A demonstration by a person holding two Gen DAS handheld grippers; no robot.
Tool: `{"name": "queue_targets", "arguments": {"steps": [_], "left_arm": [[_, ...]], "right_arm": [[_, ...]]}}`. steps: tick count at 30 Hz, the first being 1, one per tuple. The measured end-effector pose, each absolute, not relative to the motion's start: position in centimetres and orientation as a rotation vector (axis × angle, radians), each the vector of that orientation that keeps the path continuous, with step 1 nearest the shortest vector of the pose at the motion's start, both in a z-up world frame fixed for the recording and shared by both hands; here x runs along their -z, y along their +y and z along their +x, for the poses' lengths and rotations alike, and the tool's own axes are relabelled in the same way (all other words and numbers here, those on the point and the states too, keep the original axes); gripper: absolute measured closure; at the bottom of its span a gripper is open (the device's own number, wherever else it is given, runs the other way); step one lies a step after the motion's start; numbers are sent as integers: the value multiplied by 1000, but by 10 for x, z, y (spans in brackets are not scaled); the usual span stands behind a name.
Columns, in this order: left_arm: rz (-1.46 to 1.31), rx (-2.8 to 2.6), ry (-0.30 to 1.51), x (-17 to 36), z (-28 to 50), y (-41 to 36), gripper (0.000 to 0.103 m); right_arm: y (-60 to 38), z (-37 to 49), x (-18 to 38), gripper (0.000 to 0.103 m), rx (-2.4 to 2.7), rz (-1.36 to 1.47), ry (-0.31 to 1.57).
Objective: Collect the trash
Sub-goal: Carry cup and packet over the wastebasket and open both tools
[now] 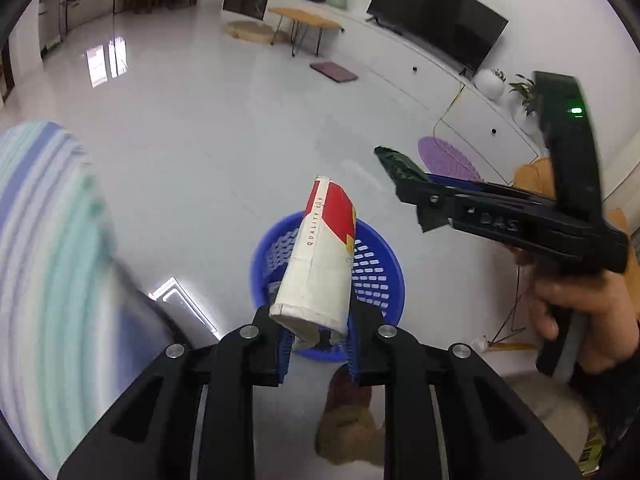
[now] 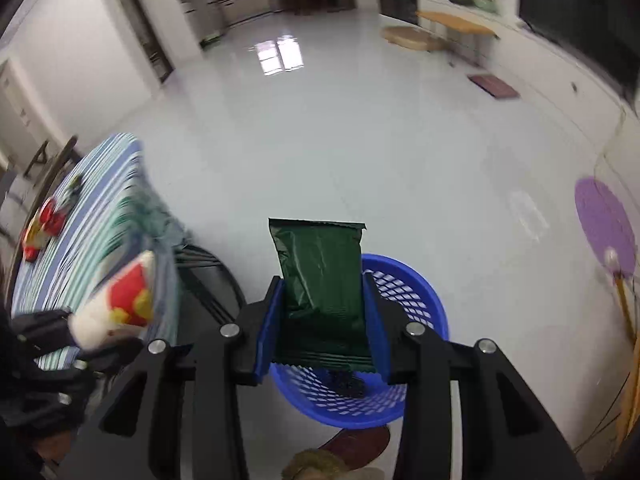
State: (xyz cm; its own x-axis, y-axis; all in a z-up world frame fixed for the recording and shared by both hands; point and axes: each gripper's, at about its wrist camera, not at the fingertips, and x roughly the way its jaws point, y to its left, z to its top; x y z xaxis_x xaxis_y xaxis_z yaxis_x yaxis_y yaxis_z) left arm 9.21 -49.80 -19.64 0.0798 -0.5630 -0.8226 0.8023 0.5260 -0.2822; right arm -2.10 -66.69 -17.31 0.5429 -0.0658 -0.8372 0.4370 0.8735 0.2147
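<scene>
A crushed white paper cup (image 1: 320,264) with red and yellow print sticks up from my left gripper (image 1: 316,332), whose blue pads are shut on its rim end. Directly below it a blue perforated basket (image 1: 380,276) stands on the pale floor. My right gripper (image 2: 324,320) is shut on a dark green foil packet (image 2: 324,276), held above the same basket (image 2: 416,292), which has something dark at its bottom. The left wrist view shows the right gripper (image 1: 416,196) from the side in a person's hand (image 1: 580,300). The right wrist view shows the cup (image 2: 120,304) at lower left.
A table with a blue and green striped cloth (image 2: 80,232) stands to the left, with red and yellow wrappers (image 2: 44,224) on it. A purple round mat (image 2: 604,224) lies on the floor at right. A white cabinet (image 1: 480,120) with a television lines the right wall.
</scene>
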Motion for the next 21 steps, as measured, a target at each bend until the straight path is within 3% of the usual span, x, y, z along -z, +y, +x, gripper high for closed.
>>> {"name": "queue_targets", "arguments": {"steps": [5,7,8,10,15,18,21], "left_arm": [[273,1033,1122,245,94,-546,75],[266,1020,1109,261,95,-559,43],[261,1009,1090,267,95,-564,39],[254,1002,1091,280,100,-568,29],[235,971,1075,280,104,-570,19],[227,960,1020,251,99,-543,18],[187,950,963,220,95,-523,13]], "right_arm": [[-700,-32,193,61,325,534,951],[-709,-36,196,55,333,547,949],[-713,-39,197,53,341,554,943],[-719,-40,197,39,357,570,928],[-728,-49,191,36,388,561,901],[-720,-47,183,24,386,529,879],[-704,-42,169,22,380,476,845]]}}
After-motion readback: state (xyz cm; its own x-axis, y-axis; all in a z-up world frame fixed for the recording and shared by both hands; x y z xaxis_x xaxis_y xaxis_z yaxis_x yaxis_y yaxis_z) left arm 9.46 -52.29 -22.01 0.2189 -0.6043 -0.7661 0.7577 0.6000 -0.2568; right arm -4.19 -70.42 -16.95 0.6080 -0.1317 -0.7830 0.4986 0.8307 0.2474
